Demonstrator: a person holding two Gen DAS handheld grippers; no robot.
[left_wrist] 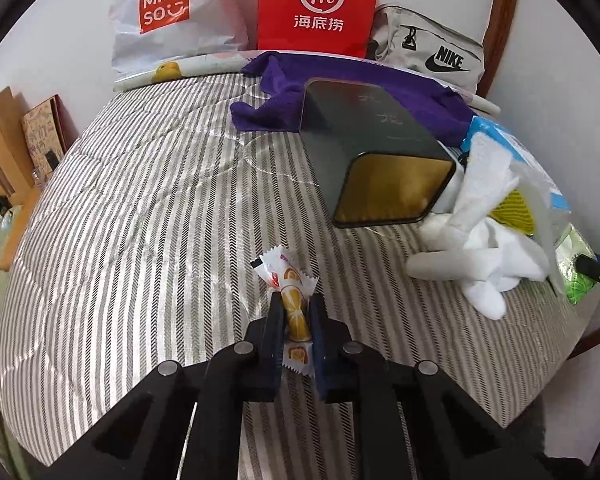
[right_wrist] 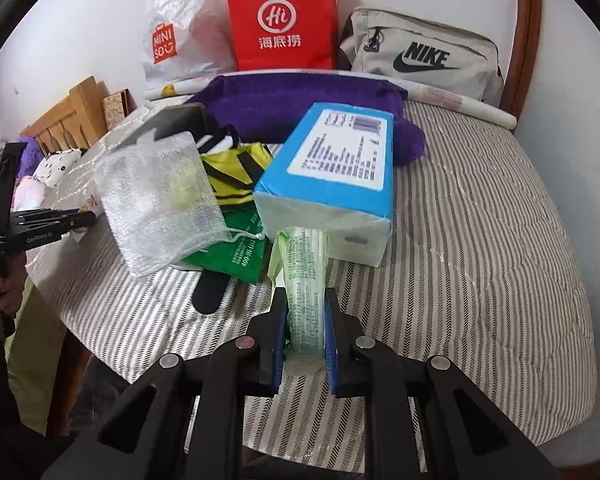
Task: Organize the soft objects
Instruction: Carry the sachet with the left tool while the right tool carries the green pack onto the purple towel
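My left gripper (left_wrist: 296, 300) is shut on a small orange-printed snack packet (left_wrist: 294, 312), low over the striped bed cover (left_wrist: 140, 220). A second small packet (left_wrist: 274, 266) lies just ahead of it. My right gripper (right_wrist: 305, 296) is shut on a pale green tissue pack (right_wrist: 306, 280), close to a blue tissue pack (right_wrist: 332, 164). A dark tin box (left_wrist: 372, 152) with a gold inside lies on its side. White socks (left_wrist: 472, 260) lie to its right.
A purple towel (right_wrist: 284, 108), a bubble-wrap pouch (right_wrist: 160, 196), yellow striped cloth (right_wrist: 236, 176) and a green packet (right_wrist: 236, 256) lie on the bed. A red paper bag (right_wrist: 284, 20), a Miniso bag (right_wrist: 180, 36) and a Nike pouch (right_wrist: 424, 56) stand at the wall.
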